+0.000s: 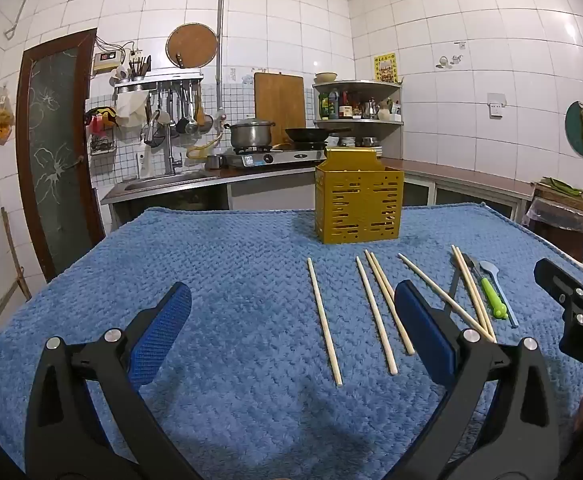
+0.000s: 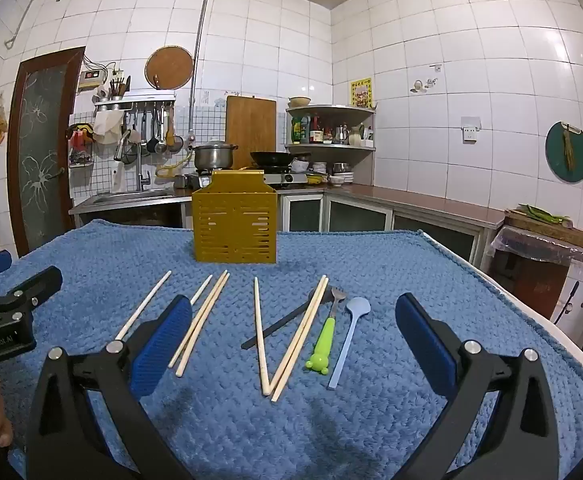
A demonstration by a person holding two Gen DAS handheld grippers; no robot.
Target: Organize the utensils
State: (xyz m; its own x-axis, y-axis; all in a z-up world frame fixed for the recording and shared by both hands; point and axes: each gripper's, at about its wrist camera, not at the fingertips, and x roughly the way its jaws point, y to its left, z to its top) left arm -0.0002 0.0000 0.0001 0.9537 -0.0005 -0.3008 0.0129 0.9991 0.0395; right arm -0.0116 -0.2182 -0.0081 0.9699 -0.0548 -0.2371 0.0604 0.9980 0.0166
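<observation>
A yellow slotted utensil holder (image 1: pixel 358 200) (image 2: pixel 235 220) stands upright at the far side of the blue towel. Several wooden chopsticks (image 1: pixel 324 320) (image 2: pixel 261 336) lie loose in front of it. To their right lie a green-handled fork (image 1: pixel 491 292) (image 2: pixel 325 338), a light blue spoon (image 1: pixel 501 296) (image 2: pixel 349 336) and a black utensil (image 2: pixel 281 322). My left gripper (image 1: pixel 291 316) is open and empty above the towel, left of the chopsticks. My right gripper (image 2: pixel 293 328) is open and empty, hovering over the chopsticks, fork and spoon.
The blue towel (image 1: pixel 211 264) (image 2: pixel 391 264) covers the table; its edge falls off at the right. Behind are a kitchen counter with sink (image 1: pixel 167 180), stove, pot (image 2: pixel 213 156) and corner shelf. The other gripper shows at the frame edges (image 1: pixel 571 304) (image 2: pixel 7 312).
</observation>
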